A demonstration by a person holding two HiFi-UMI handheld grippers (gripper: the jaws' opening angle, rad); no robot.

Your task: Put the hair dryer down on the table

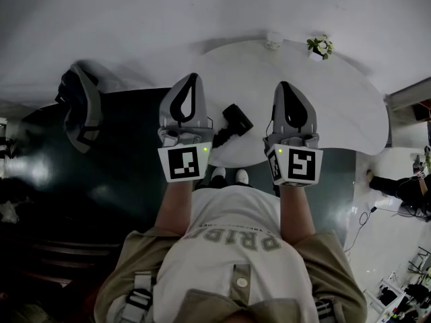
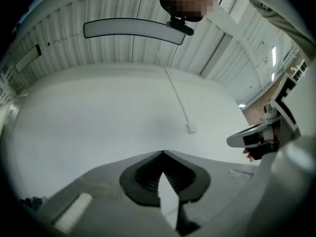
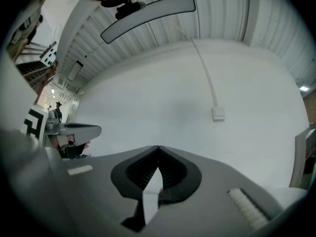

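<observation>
In the head view the black hair dryer (image 1: 232, 123) lies on the white table (image 1: 337, 93), near its front edge, between my two grippers and apart from both. My left gripper (image 1: 190, 81) is held above the table's left edge, jaws shut with nothing between them. My right gripper (image 1: 287, 87) is level with it on the right, also shut and empty. The left gripper view shows the left gripper (image 2: 162, 152) with jaw tips touching, aimed at a bare white wall. In the right gripper view the right gripper (image 3: 158, 147) looks the same.
A small potted plant (image 1: 320, 46) and a small white object (image 1: 273, 40) stand at the table's far edge. A dark grey chair (image 1: 81, 106) stands on the dark floor at the left. A wall switch (image 3: 218, 113) with a cable duct shows on the wall.
</observation>
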